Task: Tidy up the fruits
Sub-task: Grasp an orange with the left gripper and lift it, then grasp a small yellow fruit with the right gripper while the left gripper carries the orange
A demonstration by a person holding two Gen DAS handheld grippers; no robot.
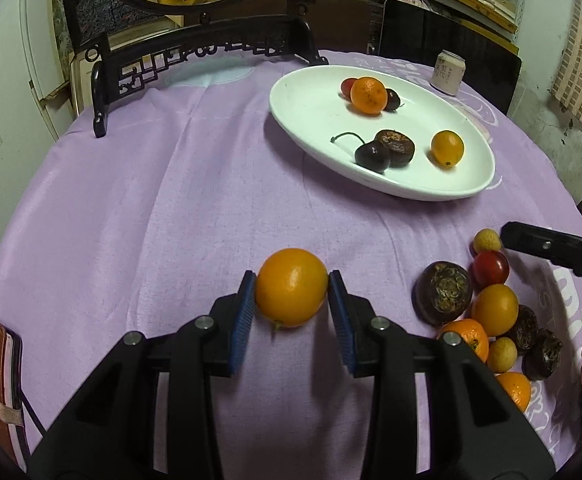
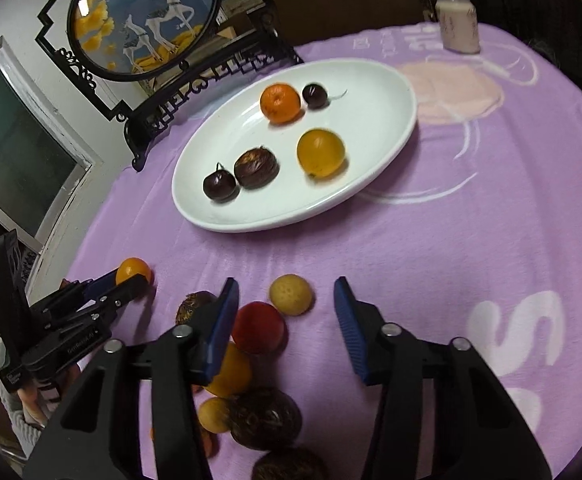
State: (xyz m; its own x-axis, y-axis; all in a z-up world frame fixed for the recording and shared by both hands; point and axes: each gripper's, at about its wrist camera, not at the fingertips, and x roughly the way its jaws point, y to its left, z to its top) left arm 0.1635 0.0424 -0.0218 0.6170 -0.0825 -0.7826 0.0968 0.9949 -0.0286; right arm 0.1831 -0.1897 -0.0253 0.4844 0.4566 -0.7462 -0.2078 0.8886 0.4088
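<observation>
Lilac cloth (image 1: 163, 208) covers the table, with a white oval plate (image 1: 311, 120) toward the far side already holding a mandarin (image 1: 368, 95), dark cherries, a brown chestnut-like fruit and a yellow kumquat (image 1: 447, 148). Nearer, the left gripper (image 1: 292, 300) is clamped on a round orange fruit (image 1: 291, 287) resting on the cloth, both blue pads against its sides. To its right, the right gripper (image 2: 287, 320) hovers with jaws apart over a loose fruit pile, a pale yellow fruit (image 2: 291, 294) and a red one (image 2: 258, 327) between its fingers, neither gripped.
</observation>
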